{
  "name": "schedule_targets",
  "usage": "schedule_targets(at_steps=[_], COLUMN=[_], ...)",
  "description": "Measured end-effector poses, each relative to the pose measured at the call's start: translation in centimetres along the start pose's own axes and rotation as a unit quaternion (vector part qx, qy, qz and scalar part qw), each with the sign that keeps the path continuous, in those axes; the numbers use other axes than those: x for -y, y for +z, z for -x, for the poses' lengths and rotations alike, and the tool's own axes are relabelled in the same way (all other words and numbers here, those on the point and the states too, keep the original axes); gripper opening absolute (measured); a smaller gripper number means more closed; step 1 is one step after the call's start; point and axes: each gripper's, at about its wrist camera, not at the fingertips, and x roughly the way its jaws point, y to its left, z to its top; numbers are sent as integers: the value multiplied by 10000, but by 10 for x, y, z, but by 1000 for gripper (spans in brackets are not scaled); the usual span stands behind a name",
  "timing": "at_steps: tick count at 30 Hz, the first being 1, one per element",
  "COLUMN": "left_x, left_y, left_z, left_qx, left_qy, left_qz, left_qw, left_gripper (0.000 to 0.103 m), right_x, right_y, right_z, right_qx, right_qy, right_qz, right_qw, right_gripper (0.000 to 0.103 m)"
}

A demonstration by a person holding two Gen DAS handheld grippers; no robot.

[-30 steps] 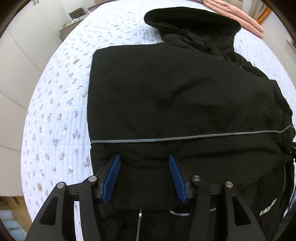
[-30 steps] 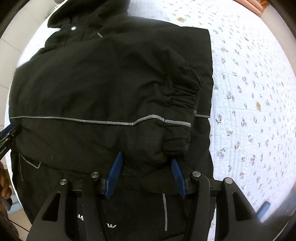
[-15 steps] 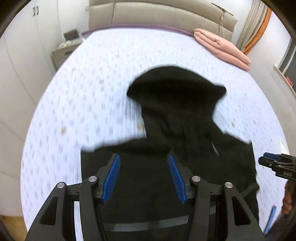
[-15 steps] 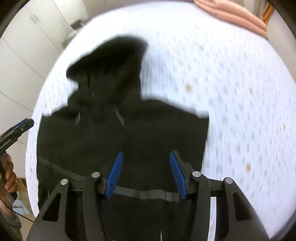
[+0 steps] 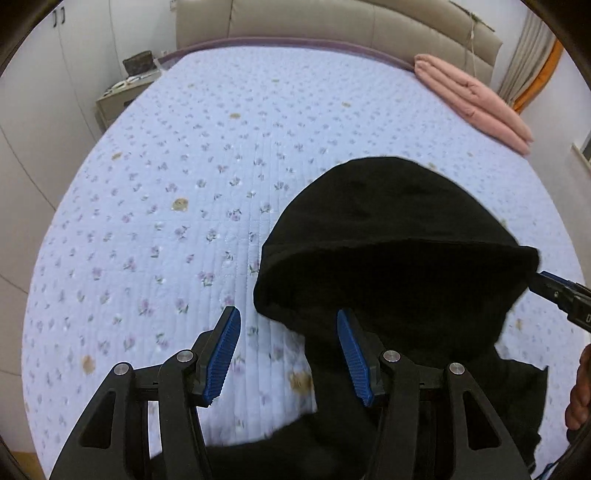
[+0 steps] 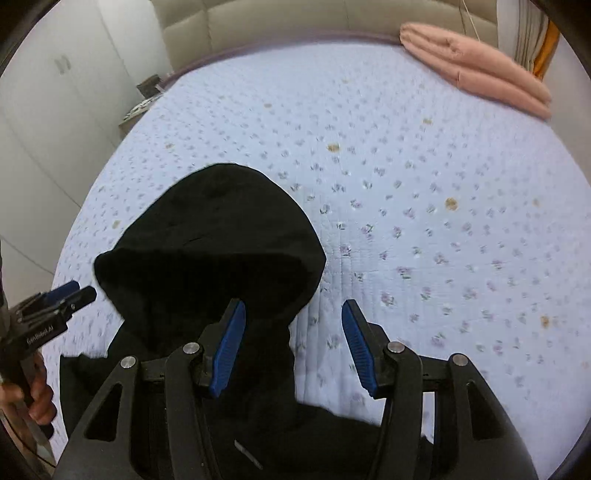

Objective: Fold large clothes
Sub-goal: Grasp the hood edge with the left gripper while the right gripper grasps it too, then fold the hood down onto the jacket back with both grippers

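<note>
A black hooded jacket [image 5: 399, 258] lies on a floral quilted bed [image 5: 184, 192], hood pointing toward the headboard. My left gripper [image 5: 288, 354] is open and empty, hovering at the hood's left edge. My right gripper [image 6: 293, 347] is open and empty, at the hood's [image 6: 221, 236] right edge. The right gripper's tip shows at the right in the left wrist view [image 5: 561, 299], and the left gripper at the left in the right wrist view [image 6: 55, 302]. The jacket's body is hidden below both views.
A folded pink blanket [image 5: 472, 99] lies at the bed's far right corner by the beige headboard [image 5: 332, 22]. A nightstand [image 5: 125, 88] with a dark object stands left of the bed. White wardrobe doors [image 6: 59, 96] line the left wall.
Both grippers have moved from the jacket's folded body up toward the hood. The views now look along the bed to the headboard. Both stayed open.
</note>
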Motion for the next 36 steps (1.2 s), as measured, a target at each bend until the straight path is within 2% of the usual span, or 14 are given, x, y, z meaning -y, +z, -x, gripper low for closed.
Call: schedule_targets(at_steps=[2,4,5,6,7,10,13,15,17,20,26,32,35,36], left_x=[-3,-5,-6,-10,-15,-33,-47,-48,-50,-60,-66,-62,-58,-56], left_y=[2,4,6,8,10,15,9,1,-7,-28,-39,-37,-41,-39], left_z=[-13,-26,-32,-35,-36,-8,33,37,13,-39,-54,-10,26,39], left_qx=[-34,-63,-82,-10,27,422,717,651,211,-440,-358,-205,75,200], left_qy=[21,151,253,410,274,-247,-898,-833,-606,-598,-875,-686,-479,-454], left_qz=[57,157,194,257,318,780,1167,1158,1180,1411,1341,515,133,37], left_qw=[10000,9997,9995,9988,9991,9958,9865,9876,9909,9872,9865,9961,9987,9988], left_gripper=[56,56,50,37,12,9,9,10,10,10,15,27,32,33], right_x=[4,8,6,4,4,11,23,24,21,20,24,30,34,35], right_y=[4,4,4,5,4,3,-6,-16,-25,-39,-52,-44,-38,-35], right_z=[-17,-30,-38,-44,-44,-30,-5,-1,-10,-47,-77,-50,-20,-8], right_qx=[-71,-144,-184,-244,-223,-19,162,182,53,-355,-577,-639,-458,-335], right_qy=[22,71,46,-42,-122,-95,114,220,147,32,140,248,353,380], right_qz=[-80,-132,-107,-58,-43,-65,-181,-70,92,214,318,374,466,482], right_qw=[9999,9998,9998,9997,9997,9999,9996,9996,9998,9991,9977,9969,9972,9976], right_gripper=[57,44,22,16,13,6,5,5,5,5,5,20,44,47])
